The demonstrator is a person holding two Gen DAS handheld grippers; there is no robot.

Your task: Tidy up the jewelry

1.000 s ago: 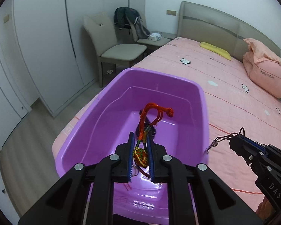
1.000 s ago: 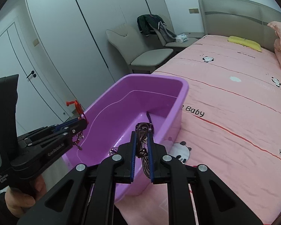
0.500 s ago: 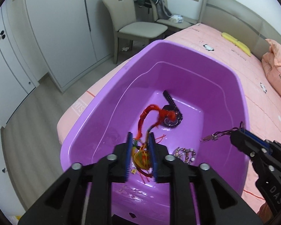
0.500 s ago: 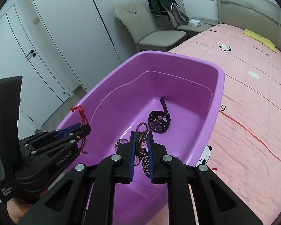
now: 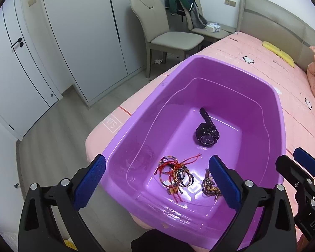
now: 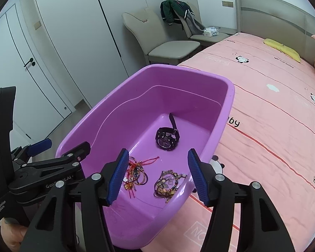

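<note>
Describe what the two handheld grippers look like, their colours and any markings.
Both are matte black plastic with silver screws. The left gripper and right gripper each carry two fingers faced with ribbed blue pads. White lettering shows on each body, only partly readable. No cables or sleeves are visible.

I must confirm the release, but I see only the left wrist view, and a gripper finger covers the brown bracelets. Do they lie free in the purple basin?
Observer: Yes. The right wrist view shows the brown bracelets whole on the purple basin floor, apart from the red string bracelets.
Operator: Is the right gripper empty?
Observer: Yes. Its jaws have just been opening; the pads touch nothing, the bracelets lie below them.
</note>
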